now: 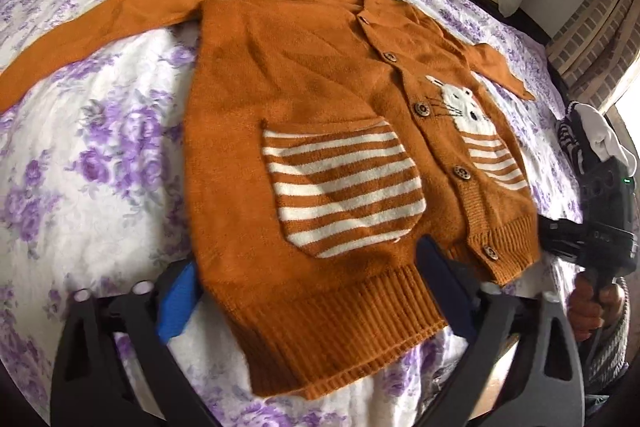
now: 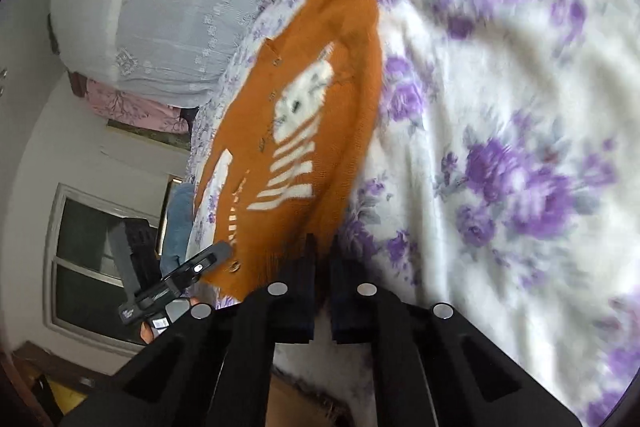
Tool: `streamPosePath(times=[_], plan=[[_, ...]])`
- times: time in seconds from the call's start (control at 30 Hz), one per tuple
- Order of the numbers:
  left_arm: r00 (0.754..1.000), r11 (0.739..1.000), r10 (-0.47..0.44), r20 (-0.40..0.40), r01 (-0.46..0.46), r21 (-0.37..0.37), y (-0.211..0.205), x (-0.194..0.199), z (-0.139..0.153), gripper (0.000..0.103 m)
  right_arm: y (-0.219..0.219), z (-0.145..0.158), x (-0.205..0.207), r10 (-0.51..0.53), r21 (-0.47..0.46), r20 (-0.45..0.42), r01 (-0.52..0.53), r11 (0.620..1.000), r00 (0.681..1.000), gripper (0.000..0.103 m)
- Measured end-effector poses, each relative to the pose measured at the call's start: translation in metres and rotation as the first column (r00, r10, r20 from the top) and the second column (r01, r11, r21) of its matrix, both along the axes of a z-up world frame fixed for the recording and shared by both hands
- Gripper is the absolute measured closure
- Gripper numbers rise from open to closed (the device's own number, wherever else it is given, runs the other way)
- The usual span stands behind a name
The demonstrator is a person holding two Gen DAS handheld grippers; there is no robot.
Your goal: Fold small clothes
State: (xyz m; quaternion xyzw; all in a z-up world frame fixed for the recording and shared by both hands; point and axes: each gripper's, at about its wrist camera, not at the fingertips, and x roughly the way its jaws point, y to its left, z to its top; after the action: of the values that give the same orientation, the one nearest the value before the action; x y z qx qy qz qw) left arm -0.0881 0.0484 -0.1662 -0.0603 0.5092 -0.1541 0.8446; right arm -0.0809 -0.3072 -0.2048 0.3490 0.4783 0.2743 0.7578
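I had the orange cardigan (image 1: 304, 99) lying front-up and buttoned on the flowered bedspread (image 1: 92, 163), one sleeve (image 1: 100, 15) stretched out to the side. My left gripper (image 1: 308, 291) sat at the ribbed hem, its fingers (image 1: 180, 303) spread wide apart with the hem running across the gap between them. My right gripper (image 2: 322, 267) was at the hem's other corner, fingers drawn close together on the edge of the knit, pinching it. A white cat face (image 1: 464, 107) showed above the striped pocket (image 1: 344, 187).
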Motion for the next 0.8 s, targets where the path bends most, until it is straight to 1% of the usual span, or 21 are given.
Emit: streamPosePath(times=[0.03,0.07,0.1,0.17,0.23,0.27,0.3,0.33,0.37,0.4,0.43,0.47,0.5,0.53,0.57,0.6,0.63,0.7,0.73,0.77,0.8], plan=[[1.000,1.000,0.005,-0.002,-0.005,0.019,0.002,-0.001,0.001,0.027,-0.008,0.009,-0.005,-0.002,-0.024,0.032,0.003,1.000,0.999,0.098],[1.000,0.999,0.004,-0.010,-0.004,0.032,0.004,-0.003,0.000,0.028,-0.015,0.014,-0.009,-0.006,-0.054,0.047,0.009,0.999,0.999,0.098],[1.000,1.000,-0.001,-0.019,0.002,0.030,0.007,-0.004,0.000,0.028,-0.026,0.014,-0.012,-0.016,-0.099,0.041,0.020,0.995,0.999,0.098],[1.000,0.999,-0.001,-0.023,0.002,0.049,0.008,-0.006,-0.001,0.028,-0.042,0.002,-0.016,-0.057,-0.174,-0.021,0.053,0.983,0.998,0.103],[1.000,0.997,0.011,-0.025,-0.009,0.076,0.009,-0.010,0.001,0.028,-0.051,-0.005,-0.021,-0.062,-0.141,-0.044,0.055,0.989,0.997,0.103],[1.000,0.996,0.021,-0.020,-0.019,0.088,0.011,-0.012,0.005,0.028,-0.053,-0.001,-0.024,-0.071,-0.150,-0.037,0.064,0.987,0.997,0.099],[1.000,0.995,0.027,-0.007,-0.026,0.097,0.013,-0.015,0.010,0.028,-0.057,0.006,-0.028,-0.092,-0.170,-0.008,0.089,0.981,0.996,0.098],[0.999,0.994,0.035,0.017,-0.037,0.099,0.016,-0.017,0.021,0.028,-0.058,0.020,-0.031,-0.119,-0.194,0.060,0.129,0.973,0.991,0.097],[0.998,0.994,0.043,0.037,-0.047,0.096,0.019,-0.017,0.030,0.028,-0.054,0.033,-0.031,-0.116,-0.204,0.115,0.137,0.969,0.987,0.088],[0.998,0.995,0.046,0.051,-0.050,0.087,0.020,-0.016,0.038,0.026,-0.046,0.044,-0.028,-0.086,-0.201,0.154,0.116,0.973,0.984,0.074],[0.997,0.996,0.042,0.066,-0.046,0.071,0.019,-0.014,0.047,0.022,-0.037,0.051,-0.025,-0.054,-0.193,0.174,0.088,0.977,0.983,0.024],[0.996,0.998,0.028,0.085,-0.033,0.054,0.014,-0.009,0.057,0.020,-0.023,0.058,-0.019,-0.025,-0.177,0.203,0.062,0.982,0.979,0.004],[0.995,0.999,0.017,0.100,-0.022,0.050,0.006,-0.005,0.063,0.017,-0.013,0.062,-0.016,-0.022,-0.162,0.229,0.060,0.985,0.973,0.004],[0.993,0.999,0.002,0.114,-0.007,0.047,-0.002,-0.001,0.067,0.010,0.010,0.066,-0.007,0.012,-0.137,0.249,0.023,0.990,0.968,0.004],[0.991,0.999,-0.030,0.128,0.026,0.039,-0.014,0.004,0.068,0.008,0.026,0.068,0.000,0.061,-0.107,0.252,-0.035,0.994,0.966,0.004],[0.990,0.998,-0.056,0.127,0.052,0.039,-0.024,0.009,0.064,0.007,0.043,0.066,0.010,0.109,-0.068,0.244,-0.095,0.993,0.964,0.004],[0.991,0.996,-0.074,0.111,0.069,0.052,-0.032,0.014,0.057,0.007,0.054,0.057,0.020,0.134,-0.020,0.201,-0.132,0.991,0.970,0.004],[0.998,0.988,-0.070,0.004,0.069,0.139,-0.042,0.027,0.022,0.007,0.051,0.031,0.029,0.113,0.030,0.084,-0.116,0.993,0.990,0.004],[0.998,0.984,-0.058,-0.030,0.062,0.168,-0.040,0.029,0.010,0.005,0.039,0.016,0.026,0.094,0.062,0.041,-0.096,0.993,0.995,0.005],[0.998,0.983,-0.056,-0.043,0.062,0.173,-0.031,0.029,-0.004,0.004,0.027,0.007,0.021,0.091,0.135,0.049,-0.097,0.986,0.995,0.011],[0.997,0.983,-0.071,-0.004,0.071,0.169,-0.028,0.024,-0.001,0.004,0.011,0.004,0.015,0.098,0.188,0.075,-0.110,0.976,0.992,0.012]])
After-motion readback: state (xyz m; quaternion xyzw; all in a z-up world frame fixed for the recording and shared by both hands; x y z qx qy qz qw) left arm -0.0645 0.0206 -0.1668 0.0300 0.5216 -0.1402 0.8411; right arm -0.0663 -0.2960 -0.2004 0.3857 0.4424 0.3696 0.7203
